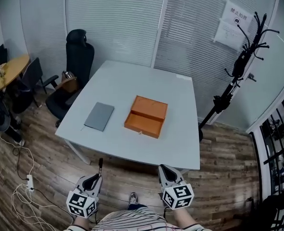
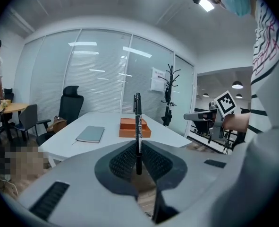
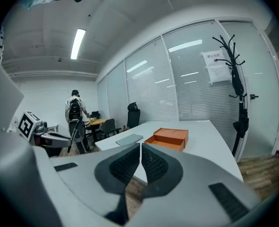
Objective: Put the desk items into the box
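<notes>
left gripper [image 2: 138, 157] has the black pen [image 2: 138, 122] clamped upright; right gripper [image 3: 140, 162] fingers [image 3: 125, 164] pressed together, empty. orange box [image 1: 145, 116] open on the tabletop [image 1: 127, 78], grey notebook [image 1: 99, 116] beside it. i reckon nothing's packed yet.

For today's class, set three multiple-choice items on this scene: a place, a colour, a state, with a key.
1. The grey notebook lies: A. left of the box on the table; B. inside the box; C. on the floor.
2. The box is: A. blue; B. orange; C. green.
3. The left gripper is: A. open, empty; B. shut on a black pen; C. shut on the notebook.
Key: 1 A, head view shows them side by side; 2 B, its walls are orange; 3 B, the pen stands upright between its jaws.
</notes>
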`<state>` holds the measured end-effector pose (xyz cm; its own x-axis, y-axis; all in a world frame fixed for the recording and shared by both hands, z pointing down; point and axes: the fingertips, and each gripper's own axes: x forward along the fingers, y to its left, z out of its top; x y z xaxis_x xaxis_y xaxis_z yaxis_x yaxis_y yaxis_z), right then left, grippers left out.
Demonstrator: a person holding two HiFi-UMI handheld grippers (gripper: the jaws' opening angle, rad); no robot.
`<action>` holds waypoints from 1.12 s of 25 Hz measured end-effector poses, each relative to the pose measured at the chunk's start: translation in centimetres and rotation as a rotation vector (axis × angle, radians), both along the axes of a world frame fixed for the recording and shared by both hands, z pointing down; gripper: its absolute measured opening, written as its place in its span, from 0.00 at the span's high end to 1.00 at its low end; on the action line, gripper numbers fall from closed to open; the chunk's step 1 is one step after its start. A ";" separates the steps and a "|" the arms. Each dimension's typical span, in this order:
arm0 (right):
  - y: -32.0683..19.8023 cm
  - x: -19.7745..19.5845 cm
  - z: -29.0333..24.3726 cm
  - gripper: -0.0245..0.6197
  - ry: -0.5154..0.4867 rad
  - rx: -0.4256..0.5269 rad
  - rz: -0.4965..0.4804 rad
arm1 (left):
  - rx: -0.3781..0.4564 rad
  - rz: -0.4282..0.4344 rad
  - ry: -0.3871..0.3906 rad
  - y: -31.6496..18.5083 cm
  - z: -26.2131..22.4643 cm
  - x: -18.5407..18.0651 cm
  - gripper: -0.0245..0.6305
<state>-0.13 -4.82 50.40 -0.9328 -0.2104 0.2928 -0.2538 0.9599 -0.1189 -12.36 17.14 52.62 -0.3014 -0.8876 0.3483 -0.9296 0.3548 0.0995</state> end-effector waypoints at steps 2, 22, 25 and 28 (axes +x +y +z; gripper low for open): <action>-1.7 -0.9 0.2 0.92 0.004 -0.005 0.010 | -0.001 0.024 -0.011 -2.4 -0.2 -1.2 0.88; -11.3 -7.2 1.8 0.92 0.057 -0.023 0.064 | -0.072 0.259 -0.165 -18.2 -1.9 -10.9 0.88; -12.0 -8.2 1.9 0.92 0.060 -0.020 0.112 | -0.070 0.308 -0.180 -20.4 -2.8 -13.2 0.88; -13.1 -8.6 1.7 0.92 0.052 -0.031 0.190 | -0.076 0.381 -0.196 -23.1 -3.9 -15.0 0.88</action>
<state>-8.77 -17.88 52.07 -0.8607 -0.3710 0.3488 -0.4363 0.8904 -0.1295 -27.41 -5.97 48.69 -0.0243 -0.9222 0.3859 -0.9943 -0.0176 -0.1048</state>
